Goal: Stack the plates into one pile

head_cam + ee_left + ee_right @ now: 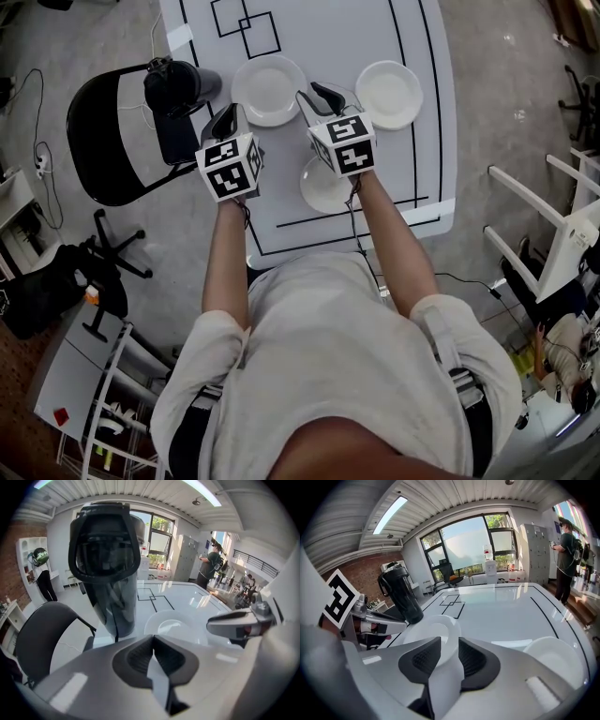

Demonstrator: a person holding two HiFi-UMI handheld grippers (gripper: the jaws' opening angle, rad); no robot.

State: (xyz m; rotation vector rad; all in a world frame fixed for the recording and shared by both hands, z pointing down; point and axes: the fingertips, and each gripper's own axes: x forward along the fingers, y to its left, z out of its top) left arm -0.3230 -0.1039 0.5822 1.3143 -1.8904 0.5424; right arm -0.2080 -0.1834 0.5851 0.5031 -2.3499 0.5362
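Beside left plate (269,90), black jug (180,86)

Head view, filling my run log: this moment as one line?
left gripper: shut, empty | right gripper: open | round white plates: three, separate, unstacked

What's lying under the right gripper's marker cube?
A white plate on the table; the right gripper covers its far edge, so that part cannot be seen.

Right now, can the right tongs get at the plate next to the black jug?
Likely yes. The right tongs are open and the plate lies just in front of them, its rim showing in their gap. The black jug stands on the plate's other side, out of the way.
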